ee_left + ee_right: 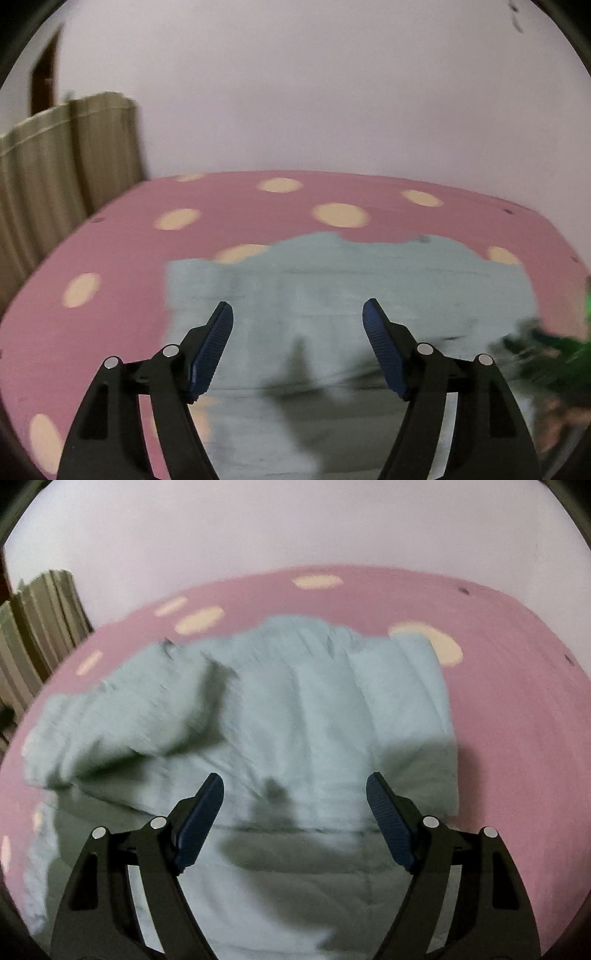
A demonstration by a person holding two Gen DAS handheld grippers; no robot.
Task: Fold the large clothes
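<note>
A pale blue-green garment [332, 295] lies spread on a pink cover with cream dots [129, 258]. In the left wrist view my left gripper [297, 314] hovers above the garment's near part, jaws wide apart with nothing between the blue pads [212, 350]; the picture is motion-blurred. In the right wrist view the same garment [295, 701] fills the middle, with a part folded over at the left [122, 723] and a fold along the right side [406, 686]. My right gripper [295, 786] stands open above the cloth, holding nothing.
A beige curtain [66, 166] hangs at the far left beside a dark door frame [44, 77]. A pale wall [332, 92] rises behind the pink surface. A blurred green and dark shape [554, 354] shows at the right edge of the left wrist view.
</note>
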